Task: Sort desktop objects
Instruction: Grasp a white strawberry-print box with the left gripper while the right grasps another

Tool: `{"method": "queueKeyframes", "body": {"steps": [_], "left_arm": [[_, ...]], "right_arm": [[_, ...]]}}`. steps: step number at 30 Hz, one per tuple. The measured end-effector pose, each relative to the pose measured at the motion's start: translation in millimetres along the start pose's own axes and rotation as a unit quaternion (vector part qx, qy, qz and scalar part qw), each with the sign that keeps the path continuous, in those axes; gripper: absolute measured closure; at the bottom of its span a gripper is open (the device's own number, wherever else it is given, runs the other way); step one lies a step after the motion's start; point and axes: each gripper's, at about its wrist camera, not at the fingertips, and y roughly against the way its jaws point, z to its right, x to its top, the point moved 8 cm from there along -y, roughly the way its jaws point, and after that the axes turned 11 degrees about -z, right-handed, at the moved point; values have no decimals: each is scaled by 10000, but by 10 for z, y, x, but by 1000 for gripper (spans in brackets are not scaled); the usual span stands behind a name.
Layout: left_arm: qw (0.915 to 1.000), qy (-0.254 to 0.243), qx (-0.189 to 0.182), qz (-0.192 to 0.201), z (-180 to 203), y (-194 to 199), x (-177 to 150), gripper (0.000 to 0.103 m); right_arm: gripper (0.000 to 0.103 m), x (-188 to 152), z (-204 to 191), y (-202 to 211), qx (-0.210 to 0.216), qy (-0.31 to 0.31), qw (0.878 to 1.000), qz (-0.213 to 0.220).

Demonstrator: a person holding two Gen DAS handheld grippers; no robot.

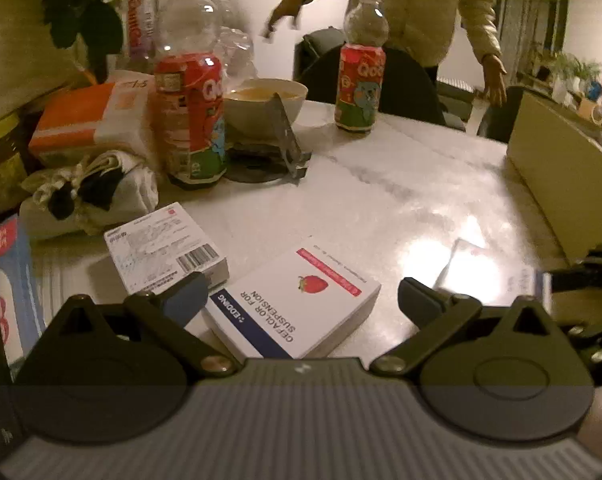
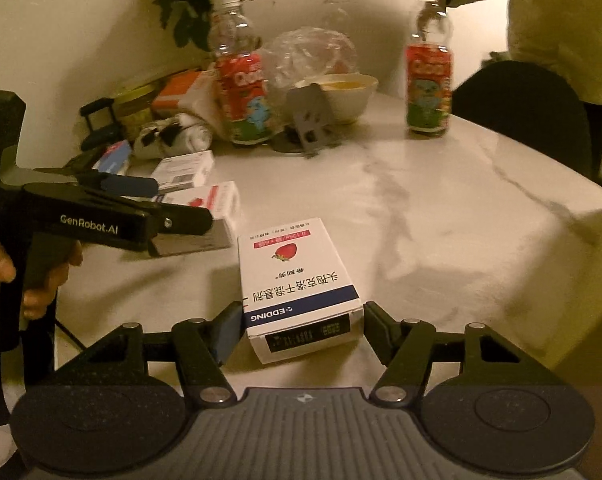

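Your right claw straddles the near end of a white cardboard medicine box with a red strawberry and a blue band, lying flat on the pale marble-look desk. Its jaws stand about half open: the left pad is touching or all but touching the box's side, while a narrow gap shows at the right pad, so no grip is made yet.

At nine o'clock from that box, your left claw hangs wide open over a second white strawberry-printed box, which lies between its fingers, nearer the left one and apart from the right, with nothing held. A third white carton with a barcode sits just beside it, at ten o'clock in the left wrist view.

The step in hand appears to be picking up the boxes for sorting. Your next move calls for closing the right pads squarely on the long sides of the box, then lifting it level; the slick desk may let the box skid if one pad lands first.

Towards twelve o'clock, two clear plastic bottles with red labels flank a cream bowl.
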Motion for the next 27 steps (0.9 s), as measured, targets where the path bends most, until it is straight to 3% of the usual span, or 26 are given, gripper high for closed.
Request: {"method": "queueKeyframes", "body": {"steps": [7,13,22,27], "left_arm": [[9983,-573,25,-35,52,-58,24,0],[9975,-653,-32,-270,42,-165,8,0],[9964,-656,116,-527,236,-10,-180,2],[9966,-688,59,-447,325,70,-198,3]], "right_arm": [[36,-182,191,158,-53,-233,9996,-176],[36,-300,250,272,-85,-310,9992,-216],[35,-375,293,299,-84,-459,9986,-230],[30,-355,305,314,-122,-441,9988,-189]]}}
